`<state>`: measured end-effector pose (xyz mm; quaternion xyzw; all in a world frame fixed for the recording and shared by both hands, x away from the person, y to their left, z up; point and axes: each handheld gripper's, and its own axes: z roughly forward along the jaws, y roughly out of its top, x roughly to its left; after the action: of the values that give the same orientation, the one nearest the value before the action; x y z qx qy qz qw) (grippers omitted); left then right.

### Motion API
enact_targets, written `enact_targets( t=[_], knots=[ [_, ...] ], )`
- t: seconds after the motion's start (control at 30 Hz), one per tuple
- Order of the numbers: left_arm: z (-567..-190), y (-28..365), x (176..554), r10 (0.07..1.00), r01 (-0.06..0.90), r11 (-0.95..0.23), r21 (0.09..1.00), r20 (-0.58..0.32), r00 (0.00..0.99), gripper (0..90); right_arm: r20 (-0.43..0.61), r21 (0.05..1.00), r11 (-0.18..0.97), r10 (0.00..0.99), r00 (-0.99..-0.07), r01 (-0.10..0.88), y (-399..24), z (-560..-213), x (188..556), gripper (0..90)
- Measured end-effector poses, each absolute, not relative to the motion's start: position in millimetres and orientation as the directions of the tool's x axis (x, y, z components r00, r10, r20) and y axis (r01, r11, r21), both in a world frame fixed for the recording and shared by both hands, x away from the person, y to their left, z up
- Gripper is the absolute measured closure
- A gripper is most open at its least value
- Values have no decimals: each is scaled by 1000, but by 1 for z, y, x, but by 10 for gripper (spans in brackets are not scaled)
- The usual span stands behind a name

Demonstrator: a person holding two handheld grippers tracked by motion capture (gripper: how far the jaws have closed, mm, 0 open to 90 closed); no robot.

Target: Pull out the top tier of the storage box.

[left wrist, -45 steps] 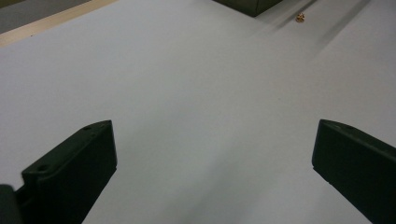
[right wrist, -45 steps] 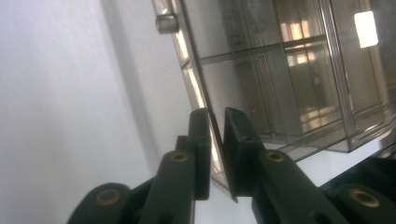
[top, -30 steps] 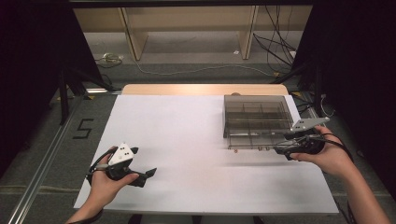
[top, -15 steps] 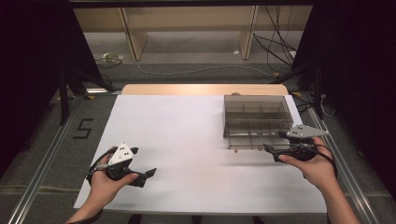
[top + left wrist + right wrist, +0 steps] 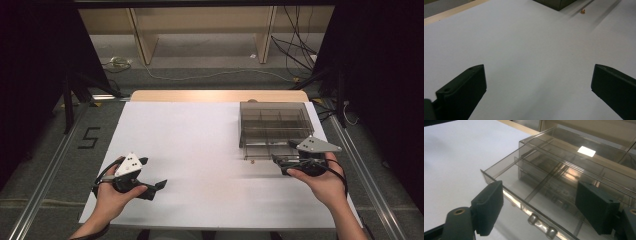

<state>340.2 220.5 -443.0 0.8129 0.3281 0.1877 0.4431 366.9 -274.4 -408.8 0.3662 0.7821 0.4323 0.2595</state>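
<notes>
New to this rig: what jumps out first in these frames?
The smoky transparent plastic drawer box at the far right of the white table, its drawer pulled partly out toward the person. The right gripper sits at the drawer's front, its jaws wide apart with nothing between them, having just been opening. A tiny orange-brown object lies on the table just in front of the drawer; the left gripper rests open at the near left.

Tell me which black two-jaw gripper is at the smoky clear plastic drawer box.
The right gripper, open at the smoky clear plastic drawer box and its pulled-out drawer. The left gripper sits over bare white table.
</notes>
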Motion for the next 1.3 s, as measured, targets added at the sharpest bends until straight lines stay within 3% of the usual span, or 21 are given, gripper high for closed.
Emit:
enact_targets(
  t=[1.3],
  knots=[
    [-442,221,339,701,365,-385,848,11,713,0,-61,884,323,798,-599,339,-271,-411,360,234]
  ],
)
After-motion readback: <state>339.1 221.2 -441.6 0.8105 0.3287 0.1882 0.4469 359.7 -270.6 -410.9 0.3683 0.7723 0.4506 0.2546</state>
